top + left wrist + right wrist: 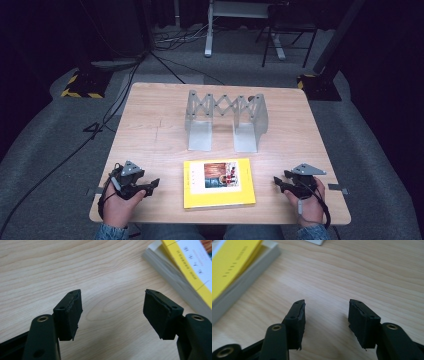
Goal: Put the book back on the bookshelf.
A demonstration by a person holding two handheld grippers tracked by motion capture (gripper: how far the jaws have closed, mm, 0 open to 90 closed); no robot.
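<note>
Centrally: yellow book [218, 183] flat — metal rack [226, 120] empty behind.

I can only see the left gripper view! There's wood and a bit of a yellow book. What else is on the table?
Observer: Behind the flat yellow paperback book stands a grey metal folding rack with a criss-cross back.
Operator: Is the other grabber holding anything?
Observer: No. The right gripper has its jaws apart over bare wood, with nothing between them.
Operator: Where is it?
Observer: It sits right of the book, near the front edge of the light wooden table, in the person's right hand.
Operator: And my grabber?
Observer: The left gripper sits left of the book, also open, so the book lies between the two.
</note>
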